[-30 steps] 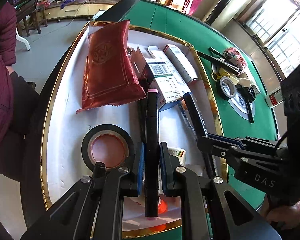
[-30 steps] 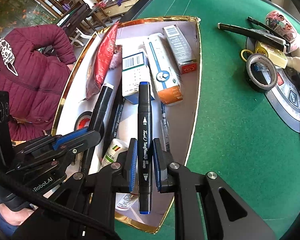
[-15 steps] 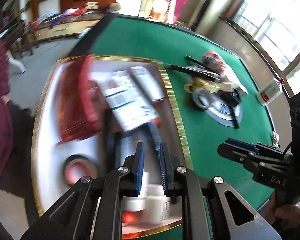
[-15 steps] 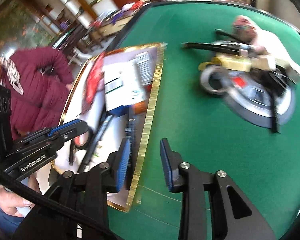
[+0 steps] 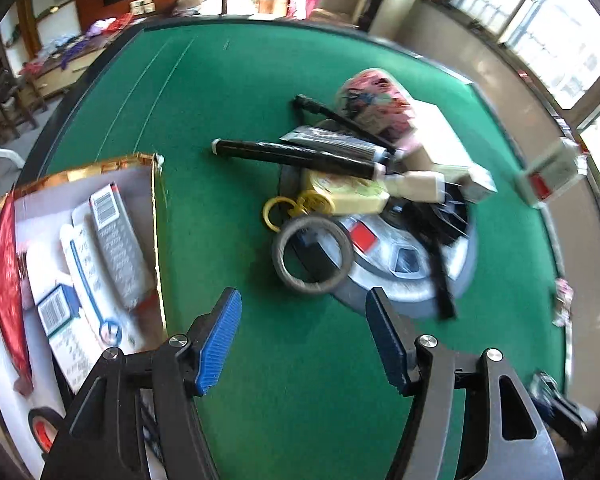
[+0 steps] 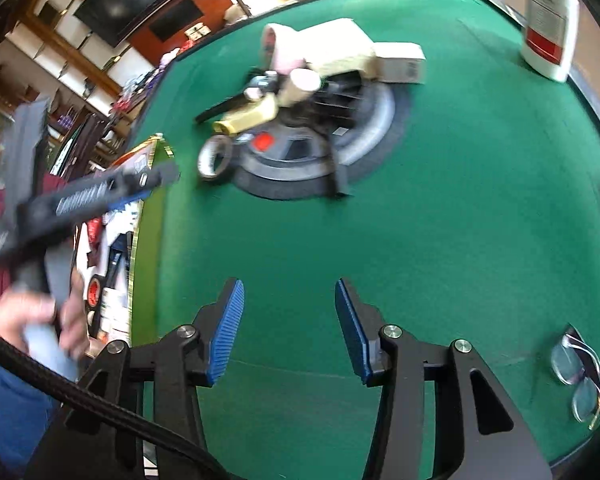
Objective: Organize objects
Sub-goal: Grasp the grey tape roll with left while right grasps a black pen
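My left gripper (image 5: 302,308) hangs over bare green felt with its jaws opening and nothing between them. Just beyond it a grey tape ring (image 5: 312,254) leans on a round grey disc (image 5: 400,280). On the disc are piled a black marker (image 5: 292,156), a yellow item (image 5: 340,196), a pink patterned roll (image 5: 374,100) and a white box. The gold-rimmed white tray (image 5: 156,240) lies at the left with boxes, a red packet and a black tape roll. My right gripper (image 6: 289,292) is also opening and empty, over felt nearer than the pile (image 6: 292,92).
A white bottle with a red label (image 6: 548,32) stands at the table's far right edge. Glasses (image 6: 580,372) lie on the felt right of my right gripper. A hand (image 6: 32,316) and a maroon sleeve show at the left, next to the tray (image 6: 134,248).
Both grippers let go of the markers they held over the tray, swung right off it onto the green felt, and their jaws have spread apart.
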Action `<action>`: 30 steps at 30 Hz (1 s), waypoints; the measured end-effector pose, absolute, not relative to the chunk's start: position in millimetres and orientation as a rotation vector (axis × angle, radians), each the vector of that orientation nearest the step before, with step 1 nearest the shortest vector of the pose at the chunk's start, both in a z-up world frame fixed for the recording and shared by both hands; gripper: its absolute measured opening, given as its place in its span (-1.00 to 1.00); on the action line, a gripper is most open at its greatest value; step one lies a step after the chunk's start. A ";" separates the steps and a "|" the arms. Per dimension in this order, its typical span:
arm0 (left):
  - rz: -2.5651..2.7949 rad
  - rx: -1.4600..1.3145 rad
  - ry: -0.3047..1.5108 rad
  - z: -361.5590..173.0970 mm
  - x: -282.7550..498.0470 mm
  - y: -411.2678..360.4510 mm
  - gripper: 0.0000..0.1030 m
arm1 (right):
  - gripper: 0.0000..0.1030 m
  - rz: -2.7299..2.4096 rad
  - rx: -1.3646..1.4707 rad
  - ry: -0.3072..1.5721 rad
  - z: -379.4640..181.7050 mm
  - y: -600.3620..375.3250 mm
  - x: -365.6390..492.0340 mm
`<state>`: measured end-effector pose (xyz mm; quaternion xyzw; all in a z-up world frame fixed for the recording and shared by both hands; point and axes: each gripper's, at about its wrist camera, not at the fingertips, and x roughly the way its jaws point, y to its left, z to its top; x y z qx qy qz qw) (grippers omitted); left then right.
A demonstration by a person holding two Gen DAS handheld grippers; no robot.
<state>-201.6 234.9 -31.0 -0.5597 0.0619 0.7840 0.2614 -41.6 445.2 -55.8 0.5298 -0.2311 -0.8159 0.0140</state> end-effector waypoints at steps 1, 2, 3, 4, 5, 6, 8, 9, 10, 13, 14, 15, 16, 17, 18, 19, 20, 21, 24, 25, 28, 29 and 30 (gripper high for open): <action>2.118 -1.519 0.157 -34.6 -205.2 237.7 0.14 | -0.10 -2.546 1.656 -0.728 -56.9 451.4 -38.1; 2.119 -1.535 0.163 -39.1 -209.6 243.3 0.14 | -0.10 -2.551 1.659 -0.734 -57.8 457.5 -34.2; 2.118 -1.542 0.169 -41.3 -211.7 245.4 0.14 | -0.10 -2.557 1.664 -0.740 -58.4 464.9 -30.1; 2.112 -1.547 0.182 -44.6 -213.9 251.4 0.14 | -0.10 -2.561 1.670 -0.747 -59.2 470.5 -27.6; 2.116 -1.551 0.210 -47.5 -215.3 256.1 0.14 | -0.10 -2.565 1.676 -0.756 -60.3 475.2 -25.5; 2.126 -1.557 0.240 -50.5 -217.0 260.5 0.14 | -0.10 -2.566 1.682 -0.764 -61.9 480.1 -24.8; 2.143 -1.571 0.251 -58.3 -221.8 265.1 0.15 | -0.10 -2.567 1.695 -0.767 -63.4 486.5 -22.7; 2.137 -1.577 0.242 -61.6 -224.1 266.2 0.16 | -0.10 -2.568 1.696 -0.765 -62.8 488.3 -21.4; 2.135 -1.580 0.228 -64.4 -226.3 266.3 0.16 | -0.10 -2.569 1.697 -0.760 -62.5 489.4 -21.6; 2.135 -1.552 0.195 -66.7 -224.4 261.4 -0.01 | -0.10 -2.574 1.701 -0.734 -61.4 490.8 -25.7; 2.131 -1.544 0.186 -65.3 -221.7 259.0 -0.01 | -0.10 -2.576 1.700 -0.728 -61.1 490.5 -28.7; 2.128 -1.538 0.191 -64.2 -217.4 256.8 -0.02 | -0.10 -2.577 1.698 -0.718 -60.7 490.2 -32.6; 2.127 -1.530 0.204 -63.2 -208.8 252.9 -0.05 | -0.10 -2.578 1.697 -0.708 -60.4 489.2 -36.2; 2.123 -1.524 0.208 -62.4 -201.8 249.4 -0.08 | -0.10 -2.585 1.694 -0.693 -60.1 488.1 -41.6; 2.119 -1.521 0.207 -61.5 -193.8 244.9 -0.11 | -0.10 -2.598 1.689 -0.672 -59.5 486.6 -49.2; 2.115 -1.531 0.206 -61.6 -180.7 236.9 -0.14 | -0.10 -2.603 1.686 -0.654 -59.4 485.2 -55.6; 2.108 -1.532 0.206 -61.9 -171.5 231.4 -0.14 | -0.10 -2.606 1.681 -0.617 -59.4 482.2 -65.2; 2.105 -1.524 0.201 -61.7 -161.7 224.9 -0.15 | -0.11 -2.620 1.681 -0.557 -59.8 477.9 -76.4; 2.048 -1.568 0.219 -69.4 -130.6 206.6 -0.15 | -0.31 -2.609 1.718 -0.436 -68.4 467.2 -109.5; 2.067 -1.533 0.254 -67.3 -118.0 201.8 -0.16 | -0.31 -2.603 1.724 -0.427 -72.2 464.7 -118.3; 2.061 -1.513 0.302 -67.7 -105.3 198.5 -0.16 | -0.31 -2.576 1.760 -0.378 -85.5 454.4 -144.8; 2.054 -1.517 0.290 -67.4 -105.2 197.2 -0.16 | -0.31 -2.581 1.766 -0.350 -88.7 450.3 -152.9; 2.046 -1.522 0.271 -66.3 -106.7 194.9 -0.16 | -0.31 -2.584 1.775 -0.327 -91.1 447.9 -158.5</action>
